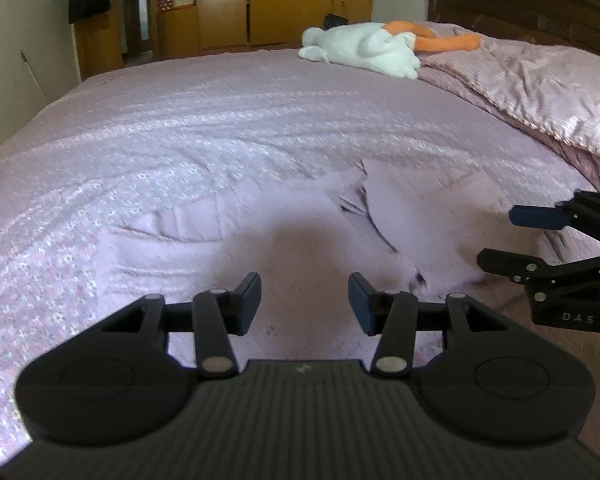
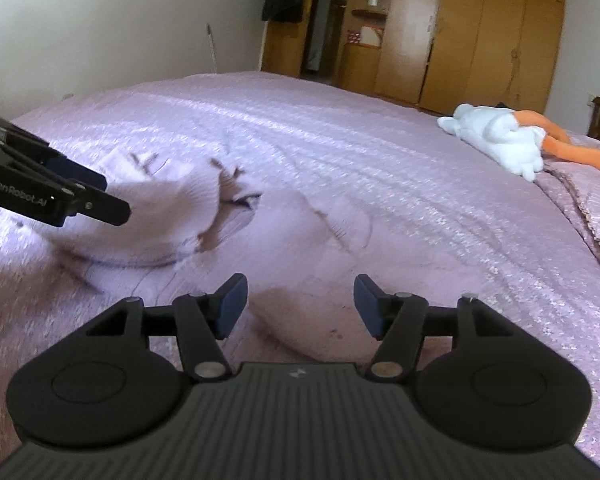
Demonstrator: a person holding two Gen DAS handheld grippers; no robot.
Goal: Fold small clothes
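1. The left gripper [image 1: 304, 304] stands at the bottom centre of its own view, fingers spread apart with nothing between them, above a pale lilac garment [image 1: 284, 216].
2. The right gripper [image 2: 300, 306] is likewise spread wide and empty at the bottom centre of its view; in the left view it enters from the right edge, over the garment's right part.
3. The garment lies rumpled on the bed [image 1: 220, 120] in the middle of both views, a ribbed edge turned over; motion blur hides its exact shape.
4. A white and orange plush toy [image 1: 364, 48] lies at the upper right, well apart from the garment.
5. A wooden wardrobe [image 2: 480, 28] stands behind.
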